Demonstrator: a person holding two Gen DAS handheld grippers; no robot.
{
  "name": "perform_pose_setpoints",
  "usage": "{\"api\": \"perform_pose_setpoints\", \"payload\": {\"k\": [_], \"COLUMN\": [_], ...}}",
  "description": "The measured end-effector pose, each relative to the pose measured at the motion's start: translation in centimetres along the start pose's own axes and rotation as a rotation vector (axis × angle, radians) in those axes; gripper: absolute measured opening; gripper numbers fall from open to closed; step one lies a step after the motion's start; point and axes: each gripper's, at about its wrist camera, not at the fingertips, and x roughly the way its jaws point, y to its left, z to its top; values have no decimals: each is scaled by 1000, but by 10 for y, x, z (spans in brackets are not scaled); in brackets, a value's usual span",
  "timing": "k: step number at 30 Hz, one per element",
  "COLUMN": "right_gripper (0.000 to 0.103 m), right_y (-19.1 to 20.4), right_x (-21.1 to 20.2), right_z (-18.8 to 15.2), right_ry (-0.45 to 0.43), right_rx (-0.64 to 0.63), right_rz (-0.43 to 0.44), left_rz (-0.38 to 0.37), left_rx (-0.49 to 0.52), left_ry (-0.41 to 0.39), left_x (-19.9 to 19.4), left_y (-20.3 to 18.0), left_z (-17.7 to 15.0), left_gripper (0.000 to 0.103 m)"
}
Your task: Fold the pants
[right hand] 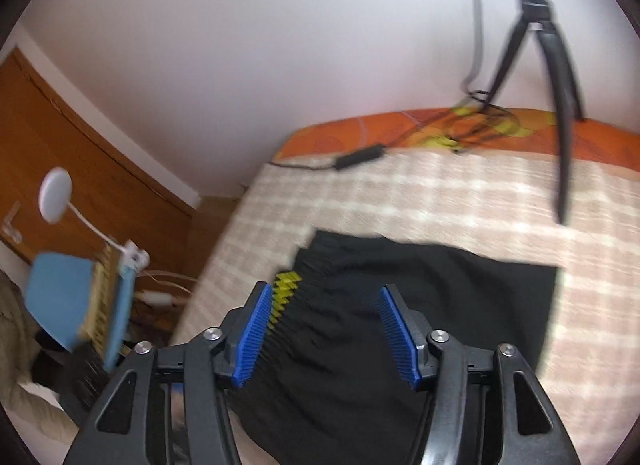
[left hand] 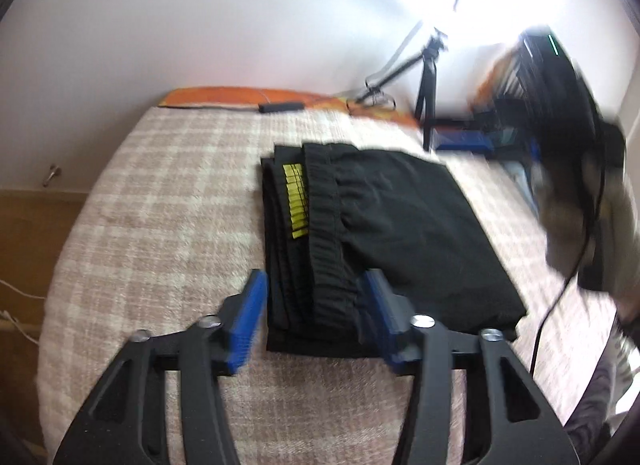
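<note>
Now your biggest thing in view is the bed (left hand: 152, 193), covered in a pink-and-white checked blanket, and on it lies one pair of black pants (left hand: 384, 233), already folded down into a compact, layered rectangle. From the left wrist view its long axis runs away from you toward the wall, with the elastic waistband (left hand: 332, 225) and a yellow label (left hand: 295, 201) lying along the left edge of the stack. The near left corner of that stack sits between the fingers of your left gripper (left hand: 314, 317), so this hand is the one closest to the waistband edge. Its jaws stand spread; the left pad looks clear of the cloth, while the right one is against or just over the fabric, and I cannot tell which.

Your right gripper (right hand: 324, 329) hangs over the pants (right hand: 440, 305) from the near side, jaws likewise spread and holding nothing, with the label (right hand: 285, 297) just beside its left pad. The cloth lies ahead of it and below.

By my reading, the fold looks finished or very nearly so; any further move would turn on that waistband edge.

Counted: one bed, one pair of pants, two grippers, one tripod (right hand: 556, 65) standing at the far end of the bed, one small black adapter (right hand: 360, 157) on a cable.
</note>
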Motion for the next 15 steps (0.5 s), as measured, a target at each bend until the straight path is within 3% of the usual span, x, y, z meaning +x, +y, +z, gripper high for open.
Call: {"api": "perform_pose_setpoints", "payload": {"k": [2, 9, 15], "right_gripper": [65, 81, 81], "right_y": [-11, -60, -99], "right_x": [-8, -41, -45], "right_z": [-10, -41, -59], "right_ry": [15, 6, 19], "right_rx": [-19, 33, 147], "right_rz": [-46, -129, -92], "left_rz": [-11, -113, -175], "left_rx": [-34, -114, -142], "left_ry": [-1, 88, 136], "left_x": [2, 24, 40], "left_y": [3, 21, 43], "left_z": [7, 21, 32], "left_gripper": [67, 68, 68]}}
